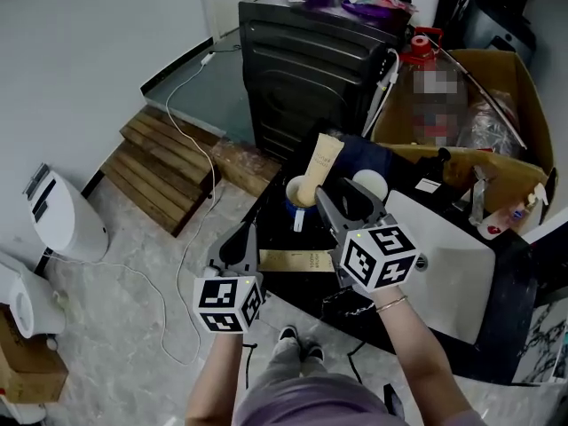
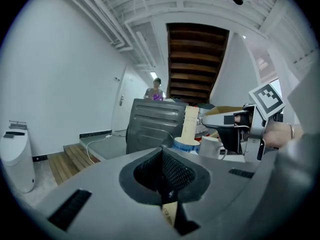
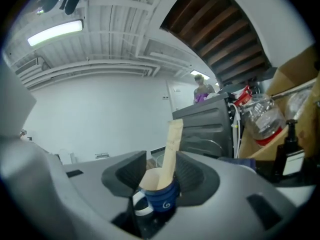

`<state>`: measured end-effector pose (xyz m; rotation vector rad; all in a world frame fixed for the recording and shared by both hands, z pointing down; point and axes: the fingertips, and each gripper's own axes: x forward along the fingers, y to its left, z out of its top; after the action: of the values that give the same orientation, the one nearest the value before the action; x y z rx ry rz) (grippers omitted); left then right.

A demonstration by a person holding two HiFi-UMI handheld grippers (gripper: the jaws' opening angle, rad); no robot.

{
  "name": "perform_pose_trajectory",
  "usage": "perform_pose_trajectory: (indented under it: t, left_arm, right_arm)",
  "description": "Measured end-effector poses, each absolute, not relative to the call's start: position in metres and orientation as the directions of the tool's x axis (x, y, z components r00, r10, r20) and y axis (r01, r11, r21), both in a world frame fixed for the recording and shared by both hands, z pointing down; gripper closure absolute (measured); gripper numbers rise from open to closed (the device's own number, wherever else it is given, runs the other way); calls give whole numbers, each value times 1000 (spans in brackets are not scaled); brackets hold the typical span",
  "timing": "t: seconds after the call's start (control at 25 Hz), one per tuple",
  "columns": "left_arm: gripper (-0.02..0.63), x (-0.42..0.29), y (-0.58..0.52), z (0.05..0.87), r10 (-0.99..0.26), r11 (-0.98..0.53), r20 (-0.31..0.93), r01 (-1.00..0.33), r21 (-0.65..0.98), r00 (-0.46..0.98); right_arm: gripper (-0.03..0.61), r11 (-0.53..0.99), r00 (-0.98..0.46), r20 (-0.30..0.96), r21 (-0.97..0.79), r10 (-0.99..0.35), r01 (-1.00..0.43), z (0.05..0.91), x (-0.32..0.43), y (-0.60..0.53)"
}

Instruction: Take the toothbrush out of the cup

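1. Head view: we see the blue cup (image 1: 293,208) standing on the black table (image 1: 302,284). The toothbrush (image 1: 324,156), in a tan carton, leans out of it toward the far side, so it is not yet out. The right hand-held gripper (image 1: 337,195) lies just beside the cup with its jaws pointing at it, which we read as lining up on the carton. The left hand-held gripper (image 1: 241,236) hangs at the table's near-left edge, apart from the cup and near a flat tan box (image 1: 297,260) lying on the table. We judge it is held clear to leave the right one room.

2. Left gripper view: the left hand-held gripper (image 2: 161,174) has its pads together in a closed seam, with nothing seen between them. A strip of the flat tan box (image 2: 170,215) shows below the seam, and we cannot tell whether it touches. Beyond, the cup (image 2: 186,145) and the toothbrush (image 2: 190,121) stand in the open, and the right hand-held gripper (image 2: 215,120) points at them from the right.

3. Right gripper view: the right hand-held gripper (image 3: 160,176) has its jaws apart. The cup (image 3: 162,199) sits low between them, and the toothbrush (image 3: 172,149) rises through the gap. The pads do not appear to press on either. Because the carton stands well above the rim, we judge that a pinch higher up it would free it, while closing at cup level would catch the cup instead.
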<state>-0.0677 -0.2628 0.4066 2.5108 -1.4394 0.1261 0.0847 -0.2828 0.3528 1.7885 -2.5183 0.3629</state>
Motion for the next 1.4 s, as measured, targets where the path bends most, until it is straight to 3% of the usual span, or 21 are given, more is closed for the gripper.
perform_pose_trajectory:
  t: [0.44,0.8,1.04,1.4]
  left_arm:
    - [612,-62,-294,420,-805,-517,218,-833,200,552]
    - [612,-62,-300,424,-795,-522,226,-825,218,563]
    - [612,-69,-294,422,-803,-512,228,-834,207,550]
    - [612,-82,-280,411,-831,-483,211,-856,184,515]
  right_arm:
    - [371,305,-340,230,-175,-912,-936,366,84,-330]
    - [465,281,-319,237,-182,-918,-942,368,89,-337]
    - [505,280,-320,172,-220,-932,-934,354,91,-335]
    - [521,283,-286,-28,-263,-958,-922,296,100,-314]
